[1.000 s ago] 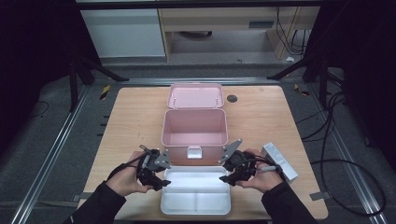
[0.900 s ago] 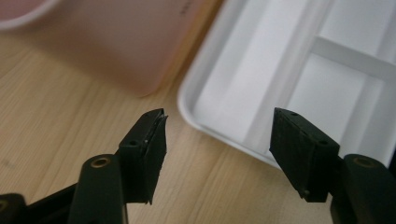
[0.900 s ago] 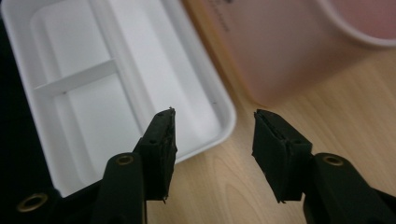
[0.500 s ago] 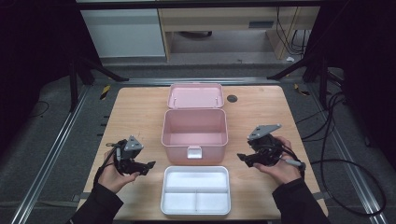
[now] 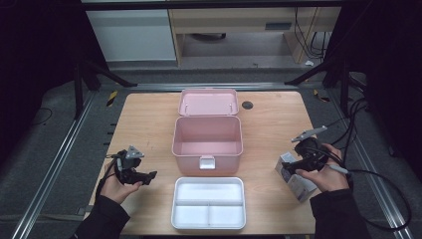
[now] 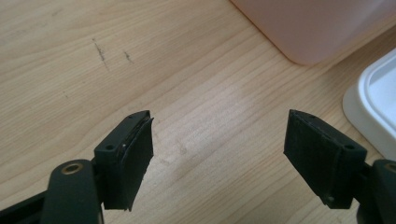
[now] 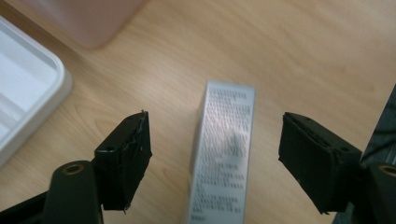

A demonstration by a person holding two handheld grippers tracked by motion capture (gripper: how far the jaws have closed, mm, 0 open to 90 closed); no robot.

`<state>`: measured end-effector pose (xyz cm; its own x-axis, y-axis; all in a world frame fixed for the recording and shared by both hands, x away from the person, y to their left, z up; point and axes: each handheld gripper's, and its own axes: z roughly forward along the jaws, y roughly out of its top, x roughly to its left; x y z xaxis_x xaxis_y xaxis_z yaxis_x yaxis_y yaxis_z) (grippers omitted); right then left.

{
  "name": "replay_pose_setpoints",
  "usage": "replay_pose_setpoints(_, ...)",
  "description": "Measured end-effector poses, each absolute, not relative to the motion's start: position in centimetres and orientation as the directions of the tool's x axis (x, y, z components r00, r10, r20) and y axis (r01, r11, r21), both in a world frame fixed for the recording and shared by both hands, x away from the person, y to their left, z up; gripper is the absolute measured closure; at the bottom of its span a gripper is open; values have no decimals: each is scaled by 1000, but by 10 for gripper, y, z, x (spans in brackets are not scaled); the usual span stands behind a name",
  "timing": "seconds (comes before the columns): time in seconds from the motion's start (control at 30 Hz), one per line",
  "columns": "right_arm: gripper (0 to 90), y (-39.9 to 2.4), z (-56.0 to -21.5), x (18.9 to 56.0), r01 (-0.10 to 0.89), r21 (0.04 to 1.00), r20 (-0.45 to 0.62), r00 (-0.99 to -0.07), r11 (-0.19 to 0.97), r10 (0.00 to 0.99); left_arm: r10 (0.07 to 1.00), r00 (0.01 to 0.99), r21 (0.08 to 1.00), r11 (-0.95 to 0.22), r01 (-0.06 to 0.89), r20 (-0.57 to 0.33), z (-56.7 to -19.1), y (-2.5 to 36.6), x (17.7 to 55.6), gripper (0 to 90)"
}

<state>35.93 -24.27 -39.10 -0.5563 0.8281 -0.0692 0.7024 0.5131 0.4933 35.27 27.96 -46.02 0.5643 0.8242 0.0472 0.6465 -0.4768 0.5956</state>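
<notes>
The right gripper (image 7: pixel 212 140), fingers just spreading wide and empty, lines up over the silver carton (image 7: pixel 224 154) near the desk's right edge; next it must lower and clamp it, while the left gripper (image 6: pixel 219 144) hangs wide apart, empty

Table (image 5: pixel 149 124) lit evenly from above, surroundings dark; high view soft, box print (image 7: pixel 224 154) blurred at 6 o'clock.

high view overhead; gripper views close, sharing white tray (image 5: pixel 209 203).

Bare tabletop (image 5: pixel 144 124) left of the pink box (image 5: pixel 207 139); white tray (image 5: pixel 209 201) just before it, silver carton (image 5: pixel 294 180) at right.
</notes>
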Motion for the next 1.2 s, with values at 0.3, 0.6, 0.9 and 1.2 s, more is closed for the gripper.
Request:
replay_pose_setpoints(0.3,223,-252,-408,360,780,356,-44,-535,514,844,822,568,585,-480,653,40,-462,280,352,251)
replay_pose_setpoints(0.6,257,-250,-426,364,814,263,-21,-532,518,847,815,579,576,-491,653,38,-463,279,352,251)
replay_pose_setpoints(0.9,328,-249,-440,368,826,210,-15,-533,524,846,808,588,570,-503,650,43,-463,276,352,251)
replay_pose_setpoints(1.2,484,-249,-451,371,830,175,6,-539,530,842,803,595,563,-513,648,48,-464,273,353,254)
